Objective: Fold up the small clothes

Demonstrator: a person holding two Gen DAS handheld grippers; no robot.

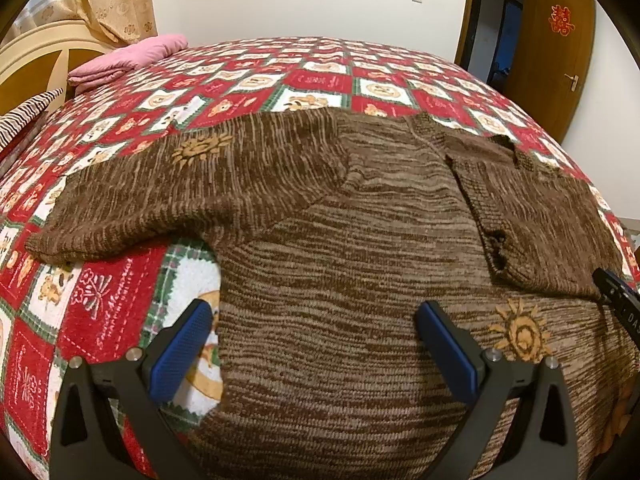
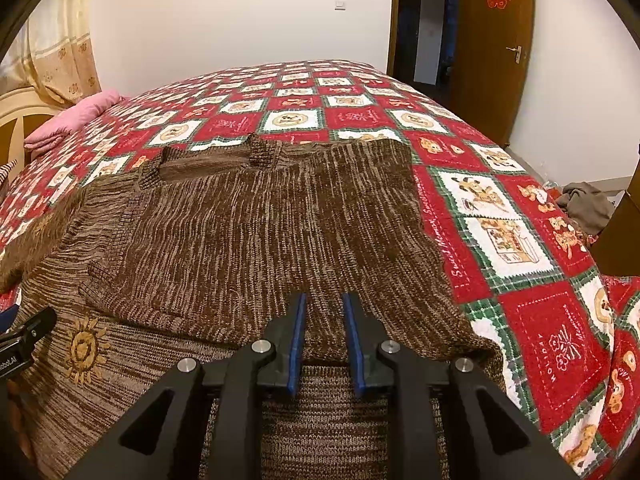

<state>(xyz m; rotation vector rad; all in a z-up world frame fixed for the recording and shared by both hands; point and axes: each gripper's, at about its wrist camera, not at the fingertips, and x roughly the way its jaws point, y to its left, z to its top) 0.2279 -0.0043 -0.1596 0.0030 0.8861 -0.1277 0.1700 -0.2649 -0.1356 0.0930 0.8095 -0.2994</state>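
Brown knitted sweater spread flat on the bed's red, white and green patchwork quilt, taken here as the landmark. Far to the sweater's left, at the head of the bed: a cream headboard, a striped pillow, and a folded pink blanket lying on the quilt well apart from the knit. Left sleeve stretched outward over the quilt, away from the sweater's body, with a small tan sun motif on it.

Over the sweater's lower left edge, left gripper hanging with blue-padded fingers spread wide, one over bare quilt just beside the knit, the other over the sweater's body; nothing between them. Touching the cloth or hovering above it: cannot tell.

Toward the sweater's right half, right sleeve folded inward and lying across the chest, ribs running crosswise to the body's. Ribbed collar at the sweater's far edge. Second sun motif on the body, near the folded sleeve's cuff.

Over the sweater's lower right part, right gripper, fingers parted by a narrow gap, no fabric pinched, knit visible through the gap below.

Beyond the sweater's right edge, more bare quilt, then a heap of brownish cloth on the floor and a wooden door with a red paper ornament.
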